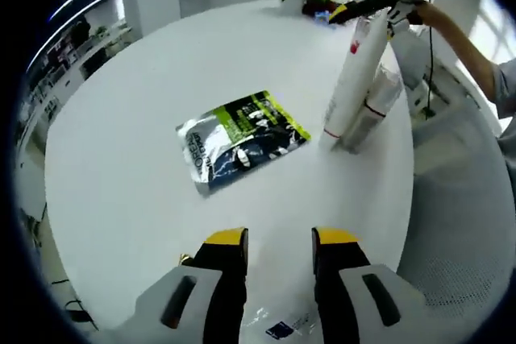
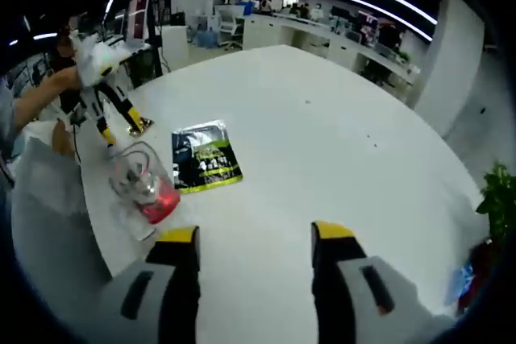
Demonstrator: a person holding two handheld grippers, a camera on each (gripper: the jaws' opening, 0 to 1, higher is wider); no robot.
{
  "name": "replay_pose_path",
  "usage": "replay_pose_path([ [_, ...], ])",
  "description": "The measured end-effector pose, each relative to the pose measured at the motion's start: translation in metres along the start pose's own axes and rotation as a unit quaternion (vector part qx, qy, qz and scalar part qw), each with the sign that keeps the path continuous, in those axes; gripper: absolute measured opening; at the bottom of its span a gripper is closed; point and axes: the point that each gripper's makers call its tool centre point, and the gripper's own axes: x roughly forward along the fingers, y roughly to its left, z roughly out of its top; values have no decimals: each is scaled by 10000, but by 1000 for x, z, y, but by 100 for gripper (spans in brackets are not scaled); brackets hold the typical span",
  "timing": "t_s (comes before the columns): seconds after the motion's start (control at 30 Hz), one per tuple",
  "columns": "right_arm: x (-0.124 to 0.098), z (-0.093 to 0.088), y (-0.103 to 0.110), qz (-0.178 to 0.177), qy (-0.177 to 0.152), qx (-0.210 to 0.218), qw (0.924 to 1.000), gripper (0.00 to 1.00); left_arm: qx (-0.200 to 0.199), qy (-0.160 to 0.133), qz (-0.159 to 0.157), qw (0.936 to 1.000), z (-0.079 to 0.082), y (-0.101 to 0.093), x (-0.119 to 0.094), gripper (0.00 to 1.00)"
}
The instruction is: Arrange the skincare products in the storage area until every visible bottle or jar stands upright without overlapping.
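a white tube (image 1: 352, 78) leaned tilted against a clear bottle with a red band (image 1: 376, 107) on the white surface (image 1: 145, 175), near a green and black sachet (image 1: 242, 138). the bottle's contents were hard to make out. the left gripper (image 1: 279, 249) hovered with fingers spread, gripping nothing; the right gripper (image 2: 254, 249) likewise, the tube's top hidden.

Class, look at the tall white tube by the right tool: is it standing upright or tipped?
Tipped. The white tube leans diagonally, cap end on the table, top end at the right tool.
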Motion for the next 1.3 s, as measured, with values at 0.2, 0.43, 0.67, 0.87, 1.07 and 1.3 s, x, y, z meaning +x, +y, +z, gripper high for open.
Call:
replay_pose_path([
  [0.2, 42, 19, 6, 559, -73, 135, 9983, 42, -706, -363, 123, 9968, 9, -1, 11, 24],
  [0.43, 86, 24, 22, 1261, 80, 160, 9919, 28, -1370, -841, 102, 9869, 28, -2, 25, 24],
  [0.67, 115, 24, 27, 1476, 266, 87, 9886, 27, -2058, -1095, 1, 9724, 37, 3, 46, 28],
  [0.87, 132, 31, 35, 1776, 330, 81, 9835, 28, -2359, -1104, 15, 9655, 40, -2, 59, 32],
  [1.07, 152, 32, 42, 1884, 607, -179, 9801, 28, -2687, -1416, 48, 9527, 47, 7, 58, 32],
  [1.3, 170, 39, 44, 2050, 665, -87, 9765, 26, -2741, -1411, 17, 9513, 47, 19, 57, 36],
])
